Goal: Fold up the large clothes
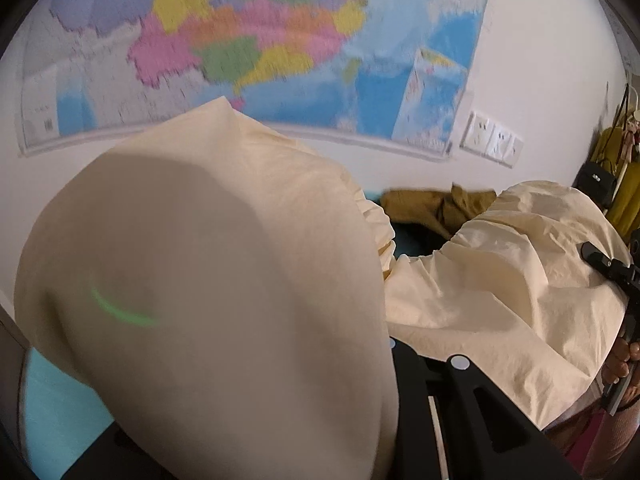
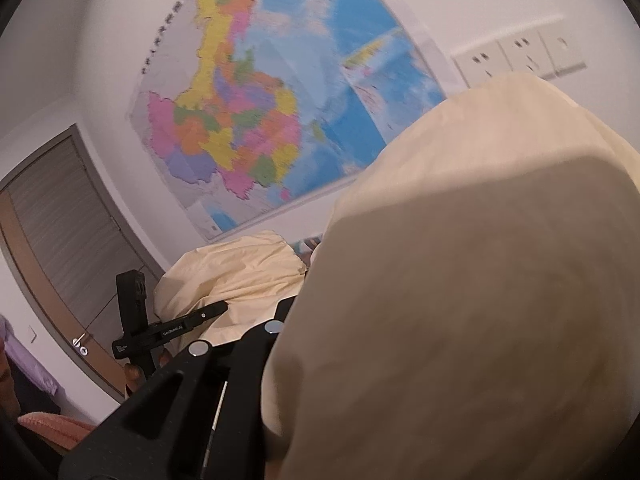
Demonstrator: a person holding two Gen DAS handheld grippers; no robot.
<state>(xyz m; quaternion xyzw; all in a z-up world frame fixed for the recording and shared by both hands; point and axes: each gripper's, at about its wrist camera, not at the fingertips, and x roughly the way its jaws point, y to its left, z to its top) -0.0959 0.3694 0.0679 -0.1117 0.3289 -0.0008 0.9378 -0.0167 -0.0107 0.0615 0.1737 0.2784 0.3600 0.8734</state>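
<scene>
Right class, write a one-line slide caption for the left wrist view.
Cream garment raised and draped over the left tongs, in front of a colourful wall map.

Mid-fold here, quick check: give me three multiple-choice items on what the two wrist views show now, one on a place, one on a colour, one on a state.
1. Where is the olive garment?
A. Behind the cream garment, below the wall map
B. Hanging on the door
C. Between the gripper's fingers

2. What colour is the cloth draped over both cameras?
A. Blue
B. Cream
C. Pink

3. How is the cream garment lying?
A. Folded flat
B. Raised and draped between both grippers
C. Rolled up

Answers: 1 A, it lies crumpled by the wall beyond the cream cloth. 2 B, pale cream fabric fills each view. 3 B, it spans from the left gripper across to the right gripper.
</scene>
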